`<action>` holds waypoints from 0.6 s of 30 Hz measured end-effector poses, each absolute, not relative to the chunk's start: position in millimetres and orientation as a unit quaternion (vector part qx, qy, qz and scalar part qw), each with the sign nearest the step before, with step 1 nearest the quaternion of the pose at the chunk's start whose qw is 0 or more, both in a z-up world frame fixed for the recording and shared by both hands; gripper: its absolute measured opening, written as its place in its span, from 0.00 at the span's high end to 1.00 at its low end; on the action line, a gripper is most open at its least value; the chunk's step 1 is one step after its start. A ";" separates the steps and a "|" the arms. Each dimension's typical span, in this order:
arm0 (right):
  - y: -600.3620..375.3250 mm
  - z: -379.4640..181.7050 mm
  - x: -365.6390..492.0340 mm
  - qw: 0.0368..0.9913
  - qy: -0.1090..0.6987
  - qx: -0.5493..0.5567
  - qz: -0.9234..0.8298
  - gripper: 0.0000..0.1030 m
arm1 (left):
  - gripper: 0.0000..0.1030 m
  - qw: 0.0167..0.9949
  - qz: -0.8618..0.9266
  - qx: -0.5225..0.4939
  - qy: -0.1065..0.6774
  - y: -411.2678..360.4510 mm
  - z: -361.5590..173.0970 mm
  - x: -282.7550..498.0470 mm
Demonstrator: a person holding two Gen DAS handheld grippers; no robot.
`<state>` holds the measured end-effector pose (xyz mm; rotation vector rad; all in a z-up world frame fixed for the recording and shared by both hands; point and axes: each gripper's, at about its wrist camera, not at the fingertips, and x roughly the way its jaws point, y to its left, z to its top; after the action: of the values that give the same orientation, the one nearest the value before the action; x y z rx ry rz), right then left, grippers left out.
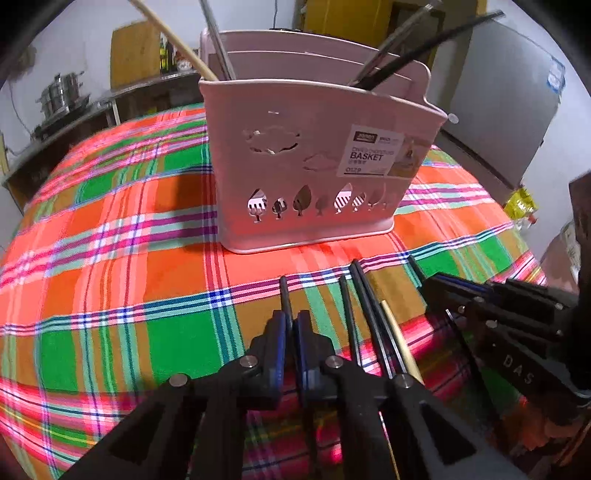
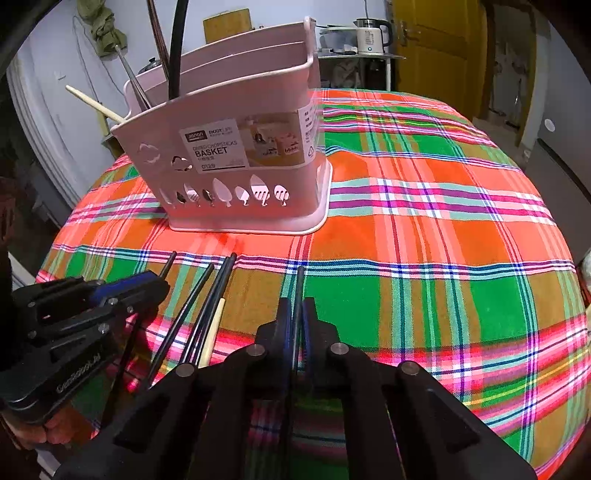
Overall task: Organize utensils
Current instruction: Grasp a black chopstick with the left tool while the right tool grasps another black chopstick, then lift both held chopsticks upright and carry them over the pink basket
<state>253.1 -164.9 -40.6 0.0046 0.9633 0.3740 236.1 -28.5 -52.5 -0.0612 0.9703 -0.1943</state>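
Plaid tabletop point(image 2: 424, 229) carried the pink basket point(image 2: 236, 162) at eleven o'clock of the right gripper point(image 2: 297, 314), clenched lengthwise on a black chopstick point(image 2: 299, 288).

Walls: pale white point(image 2: 48, 96)
Door: yellow wooden point(image 2: 439, 48)
Shelf: steel pots point(image 1: 61, 96), white electric kettle point(image 2: 371, 36)

- The tall utensils point(image 1: 216, 40) in my pink basket point(image 1: 314, 155) run past the top edge.
- The loose black chopsticks point(image 2: 192, 317) vanish behind my right gripper point(image 2: 296, 314).
- Small label point(image 2: 221, 147) print is, I think, unreadable.
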 end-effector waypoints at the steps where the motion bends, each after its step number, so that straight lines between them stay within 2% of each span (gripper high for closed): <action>1: -165.6 -39.2 252.8 0.869 0.460 0.004 0.179 0.95 | 0.95 0.879 -0.095 -0.034 0.467 -26.1 -52.2 235.4; 9: -168.8 -10.0 244.2 0.882 0.433 0.014 0.187 0.95 | 0.95 0.892 -0.108 -0.049 0.437 -14.7 -16.8 224.0; 18: -171.7 43.1 229.9 0.902 0.382 0.016 0.202 0.95 | 0.96 0.915 -0.127 -0.044 0.380 -11.7 46.2 207.4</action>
<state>229.9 -171.7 43.1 0.0334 0.7892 0.4176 207.4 -11.7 46.2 -0.0912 0.7821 -0.2614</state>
